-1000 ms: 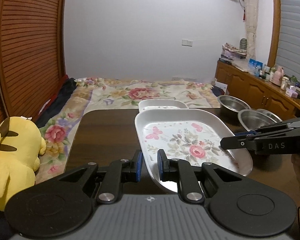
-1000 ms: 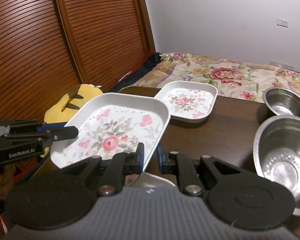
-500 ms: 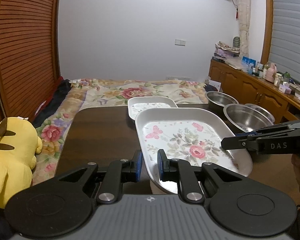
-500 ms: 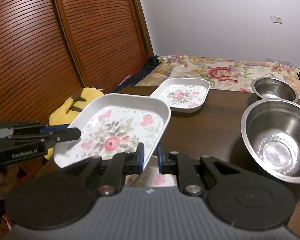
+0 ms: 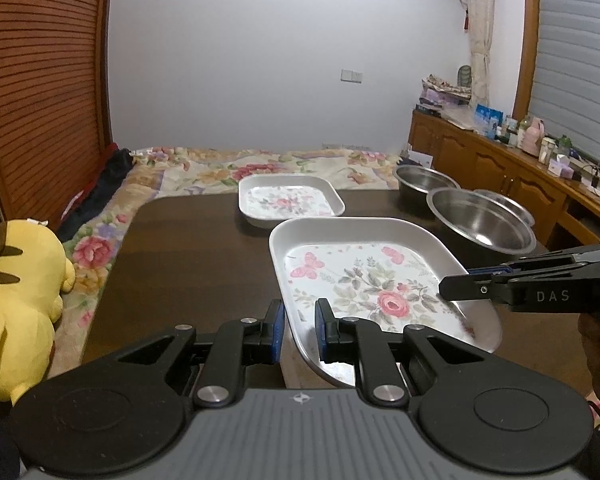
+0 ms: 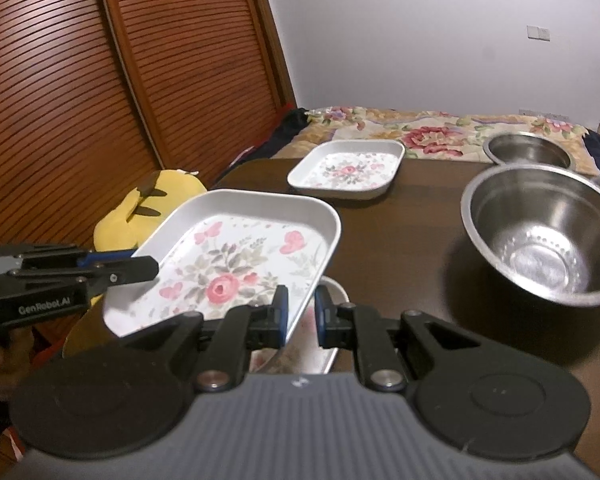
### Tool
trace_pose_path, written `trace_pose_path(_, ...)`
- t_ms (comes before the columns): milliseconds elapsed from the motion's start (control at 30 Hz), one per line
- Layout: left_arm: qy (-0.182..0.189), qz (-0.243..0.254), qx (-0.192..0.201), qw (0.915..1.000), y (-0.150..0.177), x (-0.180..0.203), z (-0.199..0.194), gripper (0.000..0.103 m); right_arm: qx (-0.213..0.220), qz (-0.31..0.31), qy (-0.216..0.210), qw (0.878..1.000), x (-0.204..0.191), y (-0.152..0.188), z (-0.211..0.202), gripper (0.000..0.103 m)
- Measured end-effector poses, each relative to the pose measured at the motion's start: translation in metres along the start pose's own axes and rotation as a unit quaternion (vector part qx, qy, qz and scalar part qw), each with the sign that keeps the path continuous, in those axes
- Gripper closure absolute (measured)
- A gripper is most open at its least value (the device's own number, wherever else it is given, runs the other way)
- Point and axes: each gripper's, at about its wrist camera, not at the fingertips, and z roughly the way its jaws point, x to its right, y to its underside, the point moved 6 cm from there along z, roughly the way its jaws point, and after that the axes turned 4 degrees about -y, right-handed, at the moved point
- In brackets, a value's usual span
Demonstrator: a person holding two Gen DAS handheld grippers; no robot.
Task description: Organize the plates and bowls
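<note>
A large white floral plate [image 5: 364, 280] [image 6: 236, 264] hangs tilted above the dark wooden table [image 5: 180, 260] [image 6: 400, 232]. My left gripper [image 5: 298, 328] [image 6: 148, 268] is shut on its near-left rim. My right gripper [image 6: 300, 316] [image 5: 452, 284] is shut on the opposite rim. Under the held plate lies another floral plate [image 6: 332, 292], mostly hidden. A smaller floral plate [image 5: 288, 200] [image 6: 348, 170] rests at the table's far side. Steel bowls [image 5: 480, 224] [image 6: 540, 236] stand on the right, with another bowl [image 5: 424, 182] [image 6: 528, 152] behind.
A yellow plush toy [image 5: 16, 300] [image 6: 156, 200] sits left of the table. A bed with a flowered cover [image 5: 260, 164] lies beyond it. Slatted wooden doors [image 6: 140, 80] line the left, and a cluttered wooden cabinet [image 5: 500, 160] the right.
Both grippers have risen with the large plate held between them, so I look down more onto the far plate and the bowls. The grip on the rims is unchanged.
</note>
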Motion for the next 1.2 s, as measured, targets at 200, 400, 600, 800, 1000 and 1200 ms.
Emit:
trace_pose_path(200, 0.003, -0.004, -0.011, 0.9999, 0.012, 0.003, 0.002, 0.085, -0.003, 0.010, 0.001, 1.000, 0.001, 0.013, -0.002, 0.087)
trace_pose_path(400, 0.002, -0.001, -0.023, 0.9997, 0.023, 0.007, 0.009, 0.085, 0.009, 0.012, 0.011, 1.000, 0.002, 0.022, -0.004, 0.087)
trace_pose_path(600, 0.003, 0.000, -0.031, 0.9995, 0.029, 0.008, 0.014, 0.085, 0.031, 0.029, 0.018, 0.999, 0.006, 0.031, -0.002, 0.087)
trace_pose_path(800, 0.003, 0.001, -0.036, 0.9993, 0.032, 0.008, 0.016, 0.085, 0.033, 0.036, 0.019, 0.999, 0.008, 0.037, 0.000, 0.087)
trace_pose_path(1000, -0.023, 0.030, -0.037, 0.9986, 0.033, 0.015, 0.018, 0.085, 0.044, -0.019, 0.055, 0.997, -0.005, 0.043, 0.007, 0.087)
trace_pose_path(1200, -0.021, 0.026, -0.042, 0.9986, 0.036, 0.014, 0.021, 0.085, 0.045, -0.019, 0.056, 0.997, -0.001, 0.043, 0.007, 0.087)
